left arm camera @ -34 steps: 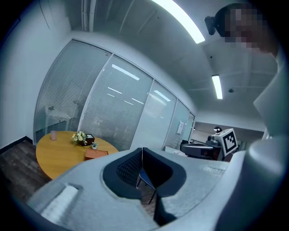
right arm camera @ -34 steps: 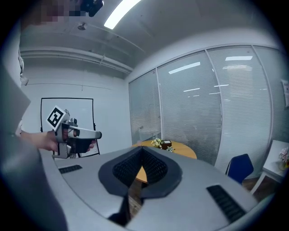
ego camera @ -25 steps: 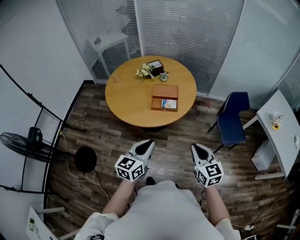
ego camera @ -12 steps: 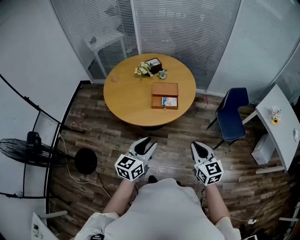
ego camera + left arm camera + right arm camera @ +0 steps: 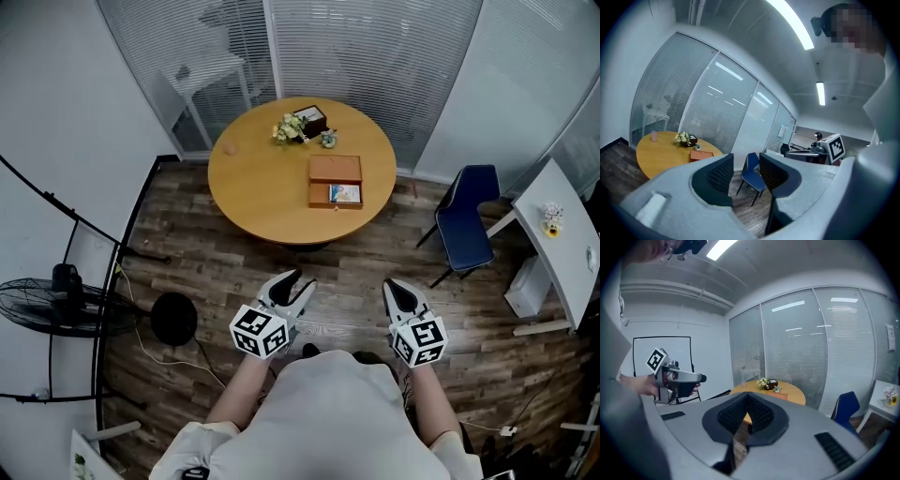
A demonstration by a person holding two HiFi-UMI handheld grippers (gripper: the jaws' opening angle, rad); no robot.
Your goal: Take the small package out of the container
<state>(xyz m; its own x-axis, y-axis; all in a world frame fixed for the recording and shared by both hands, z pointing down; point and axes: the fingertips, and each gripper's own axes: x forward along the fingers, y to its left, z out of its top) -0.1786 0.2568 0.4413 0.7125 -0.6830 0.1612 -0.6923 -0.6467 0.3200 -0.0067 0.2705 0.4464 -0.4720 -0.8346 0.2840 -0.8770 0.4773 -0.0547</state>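
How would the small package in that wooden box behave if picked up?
Probably light and unlikely to roll: the package looks flat, lying in the shallow wooden box. Its printed face may be slippery. Its stiffness cannot be told from here.

White short-sleeved shirt (image 5: 319, 412), plain and loose over the torso, sleeves (image 5: 184, 444) ending near the elbows, forearms (image 5: 234, 394) bare.

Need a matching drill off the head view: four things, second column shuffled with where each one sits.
Things:
1. wooden box
2. blue chair
3. floor fan
4. flowers

Places:
a. on the floor, just right of the round table
b. at the far edge of the tabletop
c. on the floor, well left of the table
d. on the tabletop, right of centre, lid open

Pairs: 1-d, 2-a, 3-c, 4-b
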